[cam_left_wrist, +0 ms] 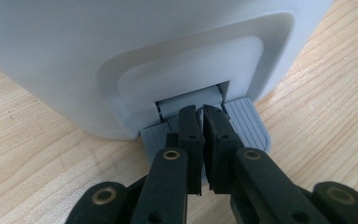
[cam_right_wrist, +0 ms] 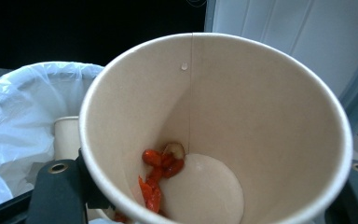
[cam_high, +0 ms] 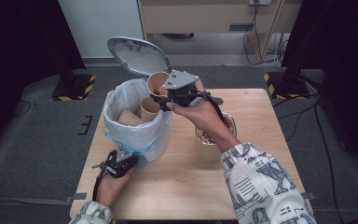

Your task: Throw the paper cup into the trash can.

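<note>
Two tongs at work: both busy around the white bin [cam_high: 137, 126], the landmark on the tabletop [cam_high: 177, 186].
Left tongs [cam_left_wrist: 200, 140]: jaws together, pressing down on the grey pedal [cam_left_wrist: 247, 123] at the bin's foot, likely so the lid [cam_high: 137, 56] stands open.
Right tongs [cam_high: 170, 95]: clamped on the rim of a paper cup [cam_right_wrist: 214, 126], tilted above the bin's far rim, mouth toward the bin; probably to tip it out.
Cup contents: red scraps [cam_right_wrist: 158, 172] clinging near the bottom.
Inside the bin: other paper cups [cam_high: 142, 112] lying on the liner bag [cam_high: 121, 128].
Beside the bin, near side: another cup [cam_high: 212, 140] with reddish bits, seemingly awaiting its turn.
</note>
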Available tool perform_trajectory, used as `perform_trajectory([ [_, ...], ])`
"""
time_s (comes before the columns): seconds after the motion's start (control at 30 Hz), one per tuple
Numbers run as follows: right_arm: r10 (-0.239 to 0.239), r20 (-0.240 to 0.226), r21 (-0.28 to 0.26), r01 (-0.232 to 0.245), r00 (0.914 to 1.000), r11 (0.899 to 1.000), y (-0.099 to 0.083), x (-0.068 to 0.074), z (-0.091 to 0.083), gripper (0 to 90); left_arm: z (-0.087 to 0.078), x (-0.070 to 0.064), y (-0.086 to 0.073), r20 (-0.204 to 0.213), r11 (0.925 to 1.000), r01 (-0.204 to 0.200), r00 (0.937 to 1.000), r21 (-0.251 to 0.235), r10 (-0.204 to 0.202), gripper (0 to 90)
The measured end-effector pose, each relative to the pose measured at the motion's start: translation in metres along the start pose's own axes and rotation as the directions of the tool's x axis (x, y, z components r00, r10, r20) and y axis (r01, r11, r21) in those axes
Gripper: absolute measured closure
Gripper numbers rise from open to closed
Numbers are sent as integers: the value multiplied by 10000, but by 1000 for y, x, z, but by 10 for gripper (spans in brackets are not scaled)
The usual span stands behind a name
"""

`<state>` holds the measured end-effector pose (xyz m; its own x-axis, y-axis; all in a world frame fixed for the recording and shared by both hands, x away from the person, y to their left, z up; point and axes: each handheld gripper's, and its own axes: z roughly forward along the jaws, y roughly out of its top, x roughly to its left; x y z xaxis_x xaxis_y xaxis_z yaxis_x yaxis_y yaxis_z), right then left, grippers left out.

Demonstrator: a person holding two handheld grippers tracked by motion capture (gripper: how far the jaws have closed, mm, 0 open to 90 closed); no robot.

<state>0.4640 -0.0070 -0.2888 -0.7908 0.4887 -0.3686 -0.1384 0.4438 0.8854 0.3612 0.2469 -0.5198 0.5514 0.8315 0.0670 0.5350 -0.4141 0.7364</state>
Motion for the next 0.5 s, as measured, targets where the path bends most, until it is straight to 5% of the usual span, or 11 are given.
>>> perform_trajectory([
  [0.5,-5,-79,98,6,10000,10000,4,-1,8,279,0,0,0,5,10000,16,10000,-2,-16,855],
])
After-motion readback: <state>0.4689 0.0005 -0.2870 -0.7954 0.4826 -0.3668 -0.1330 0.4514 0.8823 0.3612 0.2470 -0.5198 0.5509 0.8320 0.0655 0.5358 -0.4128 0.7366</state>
